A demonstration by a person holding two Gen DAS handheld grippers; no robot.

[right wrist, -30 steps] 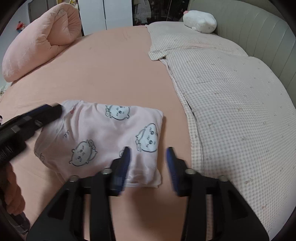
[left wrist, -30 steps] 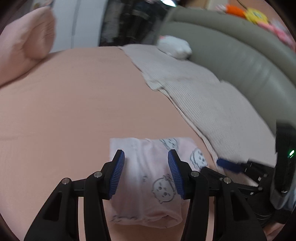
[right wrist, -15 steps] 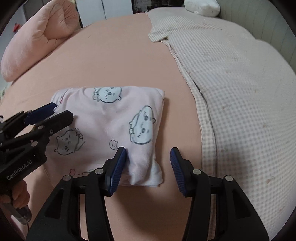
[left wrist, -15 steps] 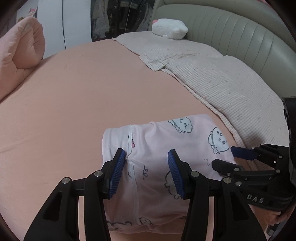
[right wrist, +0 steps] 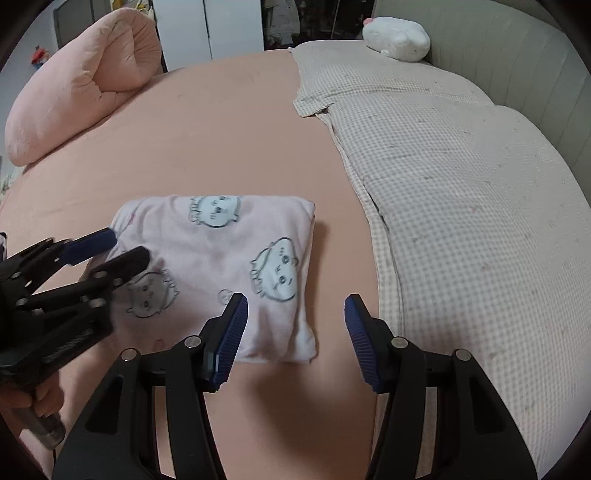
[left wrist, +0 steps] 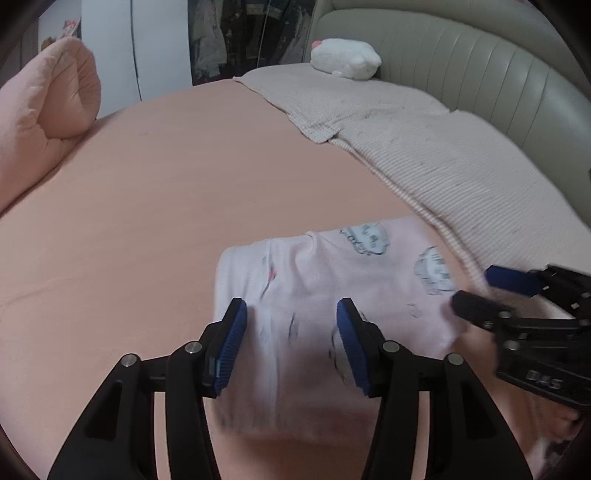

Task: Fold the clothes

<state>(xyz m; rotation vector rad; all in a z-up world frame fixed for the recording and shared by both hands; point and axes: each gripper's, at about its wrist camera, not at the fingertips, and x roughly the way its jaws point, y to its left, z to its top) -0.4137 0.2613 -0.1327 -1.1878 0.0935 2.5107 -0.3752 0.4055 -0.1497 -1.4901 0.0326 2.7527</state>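
Folded pink garment, printed with cartoon animal faces, lies flat on the peach bed sheet, just beside the left edge of the checked blanket that covers the right side of the bed. In the right wrist view the right gripper hangs over the garment's near right corner: its left jaw sits above the fabric close to the near hem, its right jaw above bare sheet between garment and blanket. Jaws stand wide apart and hold nothing; contact with the cloth is not evident. In the left wrist view the left gripper is over the garment's left half, with the left jaw at the folded left edge and the right jaw over the middle of the cloth. Jaws wide, nothing pinched between them; whether the tips press on the fabric I cannot tell, since the near fabric is blurred. Each gripper also shows in the other's view, at the garment's opposite side. Writing: white letters on the body of the right gripper, seen upside down in the left wrist view, too blurred to read with confidence; no other legible text. Beyond: rolled pink duvet at the far left edge of the bed, white plush toy at the far right corner by the grey padded headboard.
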